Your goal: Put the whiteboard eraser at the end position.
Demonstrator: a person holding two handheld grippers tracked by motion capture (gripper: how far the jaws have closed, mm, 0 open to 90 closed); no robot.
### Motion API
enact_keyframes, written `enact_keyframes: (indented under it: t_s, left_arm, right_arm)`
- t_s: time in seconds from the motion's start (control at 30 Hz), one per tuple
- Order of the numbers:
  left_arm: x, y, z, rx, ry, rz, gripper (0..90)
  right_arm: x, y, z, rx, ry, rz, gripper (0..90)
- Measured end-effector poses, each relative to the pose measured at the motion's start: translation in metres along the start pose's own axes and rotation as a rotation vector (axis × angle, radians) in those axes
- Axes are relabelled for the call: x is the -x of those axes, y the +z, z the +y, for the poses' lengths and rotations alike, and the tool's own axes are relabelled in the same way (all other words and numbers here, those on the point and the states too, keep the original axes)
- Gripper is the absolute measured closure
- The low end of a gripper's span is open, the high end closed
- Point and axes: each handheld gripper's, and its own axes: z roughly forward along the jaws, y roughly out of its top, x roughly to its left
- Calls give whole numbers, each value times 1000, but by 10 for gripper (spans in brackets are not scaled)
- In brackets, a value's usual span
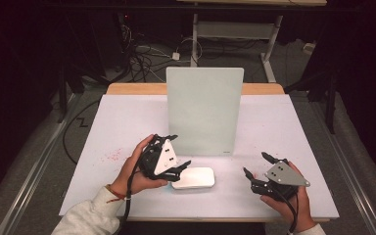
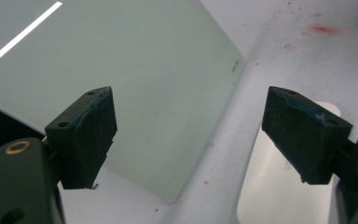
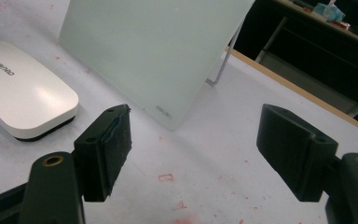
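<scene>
Tabletop [image 1: 127, 122] surface is white with faint red specks, a wooden edge at the rear, and dark floor with tangled cables [image 1: 142, 54] beyond. From left: the left claw [image 1: 171, 154], spread wide, hovers beside the flat white eraser [image 1: 194, 177], in front of the upright frosted board [image 1: 204, 110]. At right, the right claw [image 1: 258, 165] is spread, holding nothing.

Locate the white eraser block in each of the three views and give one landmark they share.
High view: the white eraser block lies low at centre, just right of the left gripper.
Left gripper view: its end shows at bottom right, beside the right-hand jaw.
Right gripper view: at the left edge.
Shared landmark: the upright pale glass board just behind it.
</scene>
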Motion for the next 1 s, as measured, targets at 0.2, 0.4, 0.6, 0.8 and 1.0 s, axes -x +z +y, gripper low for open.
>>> enact_keyframes:
  t_s: [0.2, 0.4, 0.6, 0.8, 1.0]
  left_arm:
    - [-10, -19, -24, 25, -48, 68, 176]
    - [-15, -33, -56, 11, -87, 133, 176]
    - [-15, -41, -85, -25, -148, 171, 176]
    - [-7, -48, -114, -102, -196, 162, 176]
    - [-5, -46, -116, -115, -197, 137, 176]
  right_arm:
    - [0, -3, 1, 10, -8, -1, 267]
    - [0, -5, 1, 11, -1, -5, 267]
    - [0, -7, -2, 0, 5, -10, 267]
    - [1, -10, -5, -1, 12, -15, 267]
    - [1, -9, -5, -5, 13, -12, 265]
